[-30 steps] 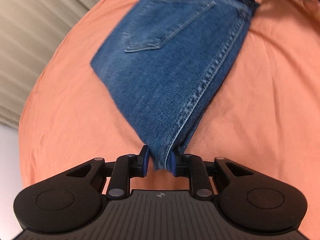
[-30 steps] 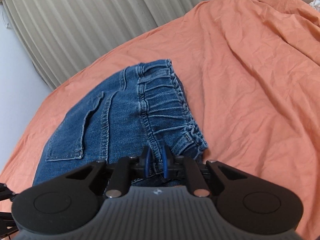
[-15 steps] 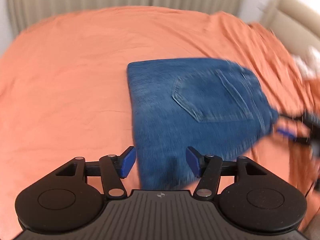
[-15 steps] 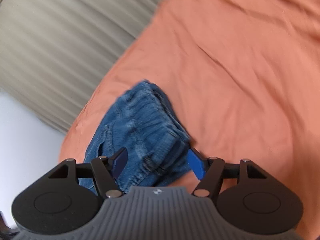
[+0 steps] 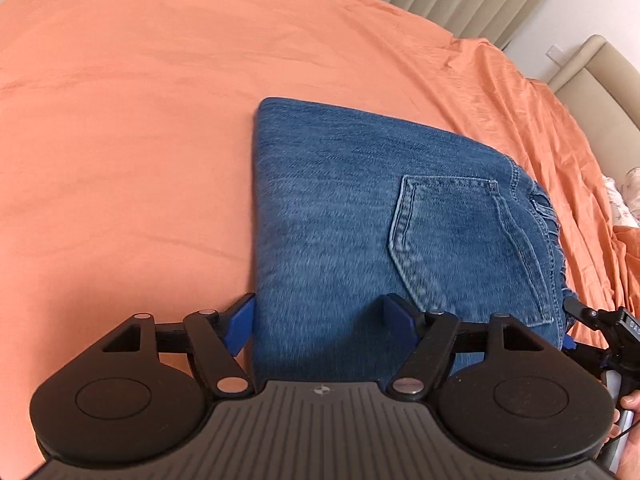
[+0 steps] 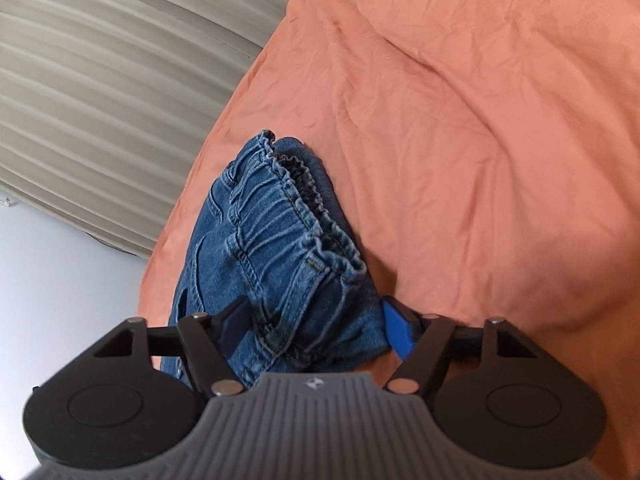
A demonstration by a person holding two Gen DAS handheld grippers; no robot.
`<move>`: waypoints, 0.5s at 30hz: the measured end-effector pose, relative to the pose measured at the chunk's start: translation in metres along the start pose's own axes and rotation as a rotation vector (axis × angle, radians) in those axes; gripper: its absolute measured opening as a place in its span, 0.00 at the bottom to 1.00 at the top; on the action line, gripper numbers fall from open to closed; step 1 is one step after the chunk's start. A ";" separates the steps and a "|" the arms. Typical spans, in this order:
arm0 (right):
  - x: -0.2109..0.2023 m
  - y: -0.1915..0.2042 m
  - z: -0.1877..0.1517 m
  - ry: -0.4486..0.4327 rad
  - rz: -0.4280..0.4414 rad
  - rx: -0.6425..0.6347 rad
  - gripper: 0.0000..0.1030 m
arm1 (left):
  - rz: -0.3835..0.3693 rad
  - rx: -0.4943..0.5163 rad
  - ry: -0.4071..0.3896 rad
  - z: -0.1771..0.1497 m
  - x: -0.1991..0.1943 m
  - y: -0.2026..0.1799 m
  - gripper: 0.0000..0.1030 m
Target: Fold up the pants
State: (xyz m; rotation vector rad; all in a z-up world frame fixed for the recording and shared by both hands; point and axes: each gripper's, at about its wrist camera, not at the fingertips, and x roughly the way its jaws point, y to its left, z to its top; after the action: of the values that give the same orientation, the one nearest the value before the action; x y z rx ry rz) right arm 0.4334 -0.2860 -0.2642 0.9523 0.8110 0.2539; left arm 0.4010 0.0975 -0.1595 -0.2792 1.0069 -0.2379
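An orange bed sheet (image 5: 140, 128) covers the bed and fills most of both views, smooth on the side away from the headboard and creased toward it. Beige pleated curtains (image 6: 100, 92) hang beyond the far edge of the sheet, and a padded beige headboard (image 5: 592, 76) stands at the sheet's far right corner in the left wrist view.

The folded blue jeans (image 5: 360, 220) lie flat on the sheet, roughly in its middle, as a compact stack. One straight folded edge faces the open stretch of sheet; the opposite end, toward the headboard, carries the gathered elastic waistband (image 6: 296, 216). A back pocket (image 5: 452, 236) faces up, close to the waistband end.

The left hand-held gripper (image 5: 320, 328) hovers over the near edge of the jeans at the folded-edge corner. Its jaws have just been opening and now stand spread wide: one blue pad sits just outside the folded edge above the sheet, the other above the denim, and neither presses the cloth.

The right hand-held gripper (image 6: 316, 328) is at the waistband corner of the jeans. Its jaws have also just been opening and stand spread, the waistband corner between them, the pads clear of the fabric on each side. In the left wrist view this gripper shows at the jeans' right corner, with part of a person's hand (image 5: 630, 436) behind it.
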 end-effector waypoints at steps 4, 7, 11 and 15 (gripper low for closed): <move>0.008 -0.003 0.002 -0.015 0.007 -0.004 0.47 | -0.025 0.026 -0.006 0.006 0.005 0.000 0.73; 0.008 0.000 0.003 -0.022 0.007 -0.016 0.38 | -0.021 0.063 -0.013 0.006 0.004 -0.005 0.62; 0.001 0.013 0.003 -0.031 -0.009 -0.073 0.28 | 0.017 0.126 -0.023 0.004 -0.001 -0.014 0.40; -0.010 0.032 -0.001 -0.055 -0.040 -0.169 0.25 | 0.049 0.166 -0.034 0.004 -0.009 -0.021 0.18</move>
State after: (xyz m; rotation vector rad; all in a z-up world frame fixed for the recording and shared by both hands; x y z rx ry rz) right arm 0.4305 -0.2723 -0.2336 0.7808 0.7454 0.2568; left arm 0.3981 0.0814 -0.1433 -0.1070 0.9531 -0.2703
